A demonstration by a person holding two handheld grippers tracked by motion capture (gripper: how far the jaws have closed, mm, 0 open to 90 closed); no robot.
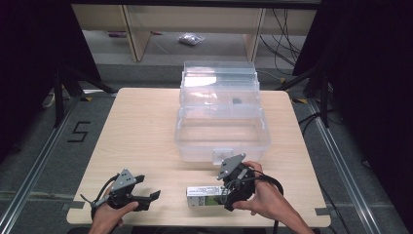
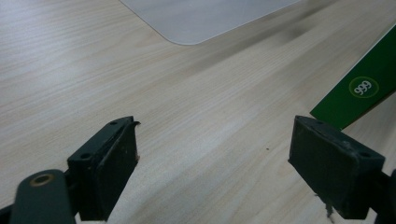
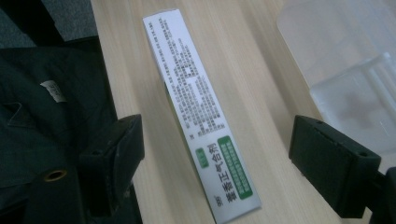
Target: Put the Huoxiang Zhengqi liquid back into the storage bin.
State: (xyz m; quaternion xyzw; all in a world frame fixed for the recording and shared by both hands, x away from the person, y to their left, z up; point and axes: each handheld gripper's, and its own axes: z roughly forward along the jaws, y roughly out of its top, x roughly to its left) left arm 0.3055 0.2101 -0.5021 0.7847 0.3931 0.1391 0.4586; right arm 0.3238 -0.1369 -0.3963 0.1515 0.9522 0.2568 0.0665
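Note:
A long white and green medicine box (image 1: pixel 204 196) lies flat near the table's front edge. In the right gripper view the box (image 3: pixel 201 112) runs lengthwise between the jaws, its printed white face up. My right gripper (image 1: pixel 225 194) is open, its jaws standing wide on either side of the box without touching it. At the front left my left gripper (image 1: pixel 148 199) is open over bare wood, empty. In the left gripper view the gripper (image 2: pixel 229 158) points toward the box's green end (image 2: pixel 362 91) at the right edge.
A clear plastic storage box (image 1: pixel 221 129) with its lid swung open stands in the middle of the table (image 1: pixel 136 131), just behind my right gripper. Its latch (image 3: pixel 369 88) is close to the right jaw. Dark cloth (image 3: pixel 51 116) hangs past the table's front edge.

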